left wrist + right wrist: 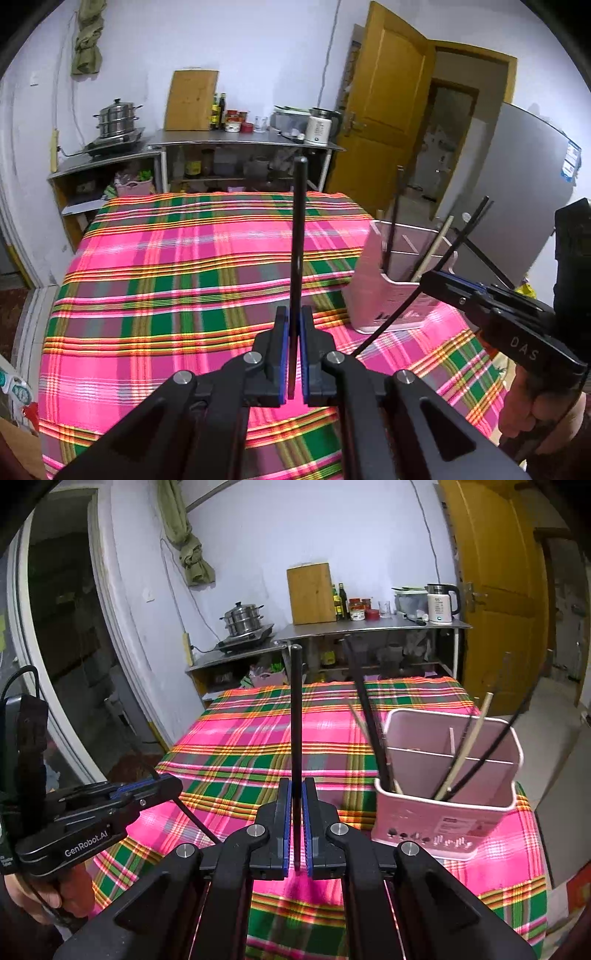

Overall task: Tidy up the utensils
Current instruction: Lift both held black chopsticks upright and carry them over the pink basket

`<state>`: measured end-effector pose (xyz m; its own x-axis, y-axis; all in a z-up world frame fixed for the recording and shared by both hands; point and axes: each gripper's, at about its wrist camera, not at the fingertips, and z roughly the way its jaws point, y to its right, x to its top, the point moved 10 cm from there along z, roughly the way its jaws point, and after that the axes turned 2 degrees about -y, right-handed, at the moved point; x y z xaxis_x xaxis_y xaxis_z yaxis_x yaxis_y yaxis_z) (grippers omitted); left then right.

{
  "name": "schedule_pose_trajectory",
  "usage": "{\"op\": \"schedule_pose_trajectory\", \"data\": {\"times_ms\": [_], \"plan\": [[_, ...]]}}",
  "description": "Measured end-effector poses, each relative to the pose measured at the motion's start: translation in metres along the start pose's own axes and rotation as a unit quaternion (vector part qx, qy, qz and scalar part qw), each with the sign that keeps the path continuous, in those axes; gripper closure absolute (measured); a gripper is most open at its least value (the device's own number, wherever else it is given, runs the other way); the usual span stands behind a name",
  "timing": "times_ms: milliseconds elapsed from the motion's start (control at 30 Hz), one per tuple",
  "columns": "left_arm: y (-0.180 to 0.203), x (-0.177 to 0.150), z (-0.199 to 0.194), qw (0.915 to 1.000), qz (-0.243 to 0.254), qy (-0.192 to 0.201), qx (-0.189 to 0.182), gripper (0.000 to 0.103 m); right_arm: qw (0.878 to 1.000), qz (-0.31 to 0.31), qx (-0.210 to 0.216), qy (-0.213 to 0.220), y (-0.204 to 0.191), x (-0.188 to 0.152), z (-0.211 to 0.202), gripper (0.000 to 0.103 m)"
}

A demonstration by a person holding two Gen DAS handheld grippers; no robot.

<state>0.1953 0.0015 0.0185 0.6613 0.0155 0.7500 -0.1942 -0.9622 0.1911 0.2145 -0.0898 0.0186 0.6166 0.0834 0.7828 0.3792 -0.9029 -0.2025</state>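
Gripping a black chopstick (298, 236) each, both grippers hang above the plaid tablecloth (166, 277). The left gripper (294, 321) has its blue pads clenched on the lower part of its stick, which stands nearly straight up in its own camera, the tip reaching up in front of the steel counter (243, 137) at the far wall. From the right wrist view that same left gripper (173, 781) shows at the left edge, a hand (44, 897) wrapped round its handle and the stick running down and to the right from its closed jaws.

Over on the other side, the right gripper (295, 794) is clamped on a second black chopstick (295, 716), again upright between the pads. In the left wrist view the right gripper (424, 278) comes in from the right edge, its stick slanting across the front of the pink utensil holder (391, 295).

That holder sits on the cloth near the table's right side, just right of the right gripper in its own camera (443, 812). It has inner dividers, and several sticks already lean in it: a couple of dark ones and pale wooden chopsticks (469, 746). How many exactly is hard to count, since they cross one another.

Behind the table, a stacked steamer pot (116, 118), a wooden cutting board (190, 99) and a white kettle (319, 127) line the counter.
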Motion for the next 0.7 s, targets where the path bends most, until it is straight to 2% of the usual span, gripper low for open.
{"op": "schedule_pose_trajectory", "data": {"times_ms": [400,700], "plan": [[0.058,0.017,0.013,0.9981,0.027,-0.008,-0.055,0.097,0.998,0.043,-0.027,0.023,0.05,0.004,-0.034,0.098],[0.107,0.069,0.004,0.9934,0.057,0.027,-0.096,0.097,0.994,0.06,-0.047,0.073,0.081,0.039,-0.075,0.098]]}}
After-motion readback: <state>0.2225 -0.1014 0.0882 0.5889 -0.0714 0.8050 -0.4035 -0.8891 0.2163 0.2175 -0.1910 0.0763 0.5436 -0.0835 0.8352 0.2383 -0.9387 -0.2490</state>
